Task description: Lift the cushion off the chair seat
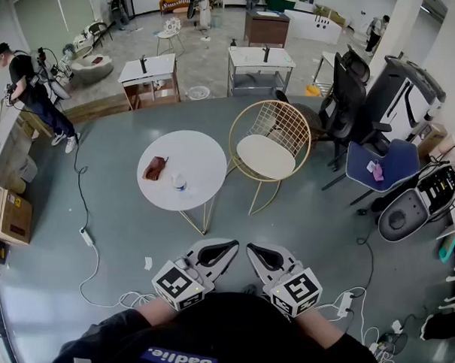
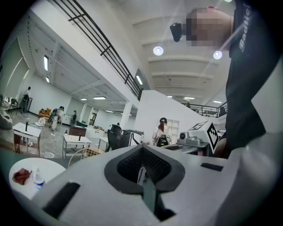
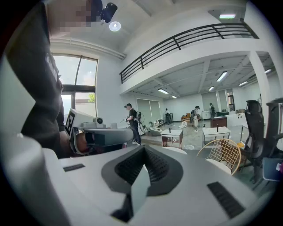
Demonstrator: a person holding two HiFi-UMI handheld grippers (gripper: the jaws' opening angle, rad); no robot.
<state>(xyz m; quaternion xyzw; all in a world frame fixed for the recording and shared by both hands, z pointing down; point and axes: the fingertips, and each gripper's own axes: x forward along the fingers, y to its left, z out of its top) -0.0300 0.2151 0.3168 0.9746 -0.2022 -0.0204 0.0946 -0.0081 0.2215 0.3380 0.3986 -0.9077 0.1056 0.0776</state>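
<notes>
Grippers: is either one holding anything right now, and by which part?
Nothing is held. The left gripper and right gripper are both shut and empty, away from the chair; the cushion lies untouched on its seat.

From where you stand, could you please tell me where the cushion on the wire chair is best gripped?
I would pinch the front rim of the cushion, the edge nearest you, coming in level from the open front. The back of the wire chair curves round the rear and sides, and the pad lies flat, so its thin front edge is probably the only free hold.
</notes>
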